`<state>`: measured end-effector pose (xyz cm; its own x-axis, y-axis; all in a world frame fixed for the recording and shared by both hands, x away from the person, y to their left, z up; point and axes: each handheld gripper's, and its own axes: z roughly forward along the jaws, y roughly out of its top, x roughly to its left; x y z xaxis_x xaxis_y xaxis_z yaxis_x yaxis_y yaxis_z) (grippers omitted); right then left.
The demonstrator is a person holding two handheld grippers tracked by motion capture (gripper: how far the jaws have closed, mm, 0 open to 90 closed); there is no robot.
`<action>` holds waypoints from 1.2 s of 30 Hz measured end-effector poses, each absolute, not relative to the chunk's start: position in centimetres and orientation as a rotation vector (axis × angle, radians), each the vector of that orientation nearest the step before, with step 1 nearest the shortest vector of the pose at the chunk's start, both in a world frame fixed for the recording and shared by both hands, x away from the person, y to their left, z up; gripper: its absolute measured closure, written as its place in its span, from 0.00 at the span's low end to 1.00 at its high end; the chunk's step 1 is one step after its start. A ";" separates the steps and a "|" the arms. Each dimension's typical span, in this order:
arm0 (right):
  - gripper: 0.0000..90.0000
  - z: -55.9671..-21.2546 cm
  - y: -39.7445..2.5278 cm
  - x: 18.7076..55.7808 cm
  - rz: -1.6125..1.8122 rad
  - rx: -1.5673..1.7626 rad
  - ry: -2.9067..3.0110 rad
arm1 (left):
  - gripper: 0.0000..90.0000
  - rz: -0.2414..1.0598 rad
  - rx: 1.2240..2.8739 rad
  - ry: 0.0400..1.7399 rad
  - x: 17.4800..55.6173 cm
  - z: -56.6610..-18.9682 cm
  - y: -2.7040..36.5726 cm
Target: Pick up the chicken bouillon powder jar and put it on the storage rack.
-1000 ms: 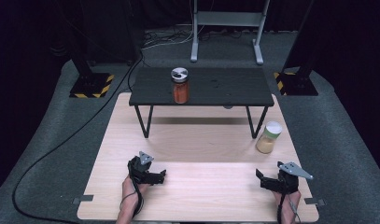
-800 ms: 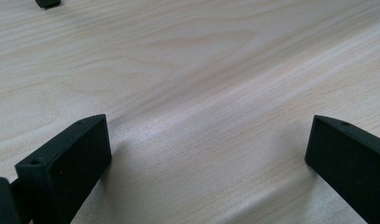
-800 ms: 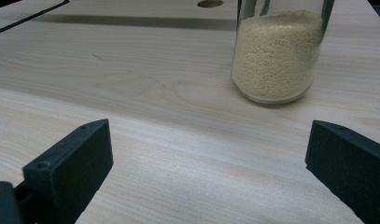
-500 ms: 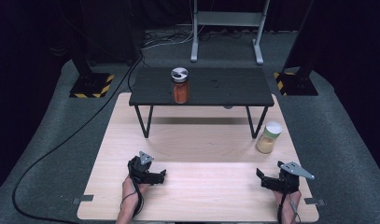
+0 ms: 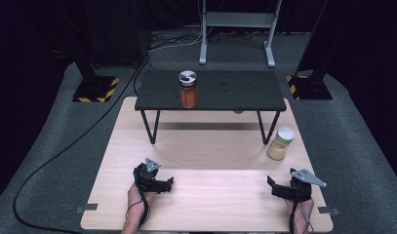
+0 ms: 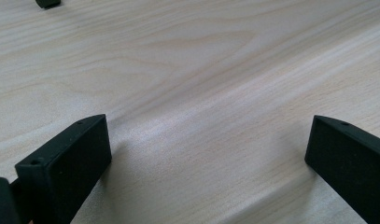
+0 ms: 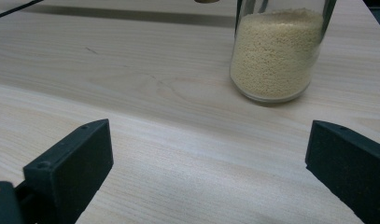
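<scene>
A glass jar of orange contents (image 5: pixel 188 90) with a grey-and-white lid stands on the small black table (image 5: pixel 235 95). A second jar, holding pale yellow grains (image 5: pixel 280 144) (image 7: pixel 274 51) under a light lid, stands on the wooden board near the black table's right leg. My left gripper (image 5: pixel 166 184) (image 6: pixel 208 135) rests low on the board at the front left, open, with only bare wood between its jaws. At the front right my right gripper (image 5: pixel 275 188) (image 7: pixel 208 140) is open too, and the grain jar stands a short way beyond it, to the right of its gap.
The light wooden board (image 5: pixel 210 156) lies on grey carpet. The black table's thin legs (image 5: pixel 150 126) stand on the board's far half. A black cable (image 5: pixel 64 146) runs over the carpet at left. Dark stands with striped bases (image 5: pixel 94 88) flank the far corners.
</scene>
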<state>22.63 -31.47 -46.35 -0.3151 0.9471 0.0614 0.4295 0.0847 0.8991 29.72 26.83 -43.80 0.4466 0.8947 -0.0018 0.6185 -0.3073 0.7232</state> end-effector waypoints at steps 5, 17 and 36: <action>0.00 -46.3 -31.3 22.6 1.181 1.349 1.806 | 0.00 0.539 2.040 1.263 29.7 -43.8 26.8; 0.00 -46.1 -30.8 22.6 1.143 1.350 1.814 | 0.00 0.539 2.039 1.263 29.7 -43.8 26.8; 0.00 -45.8 -30.7 22.8 1.141 1.379 1.770 | 0.00 0.538 2.039 1.261 29.7 -43.8 26.8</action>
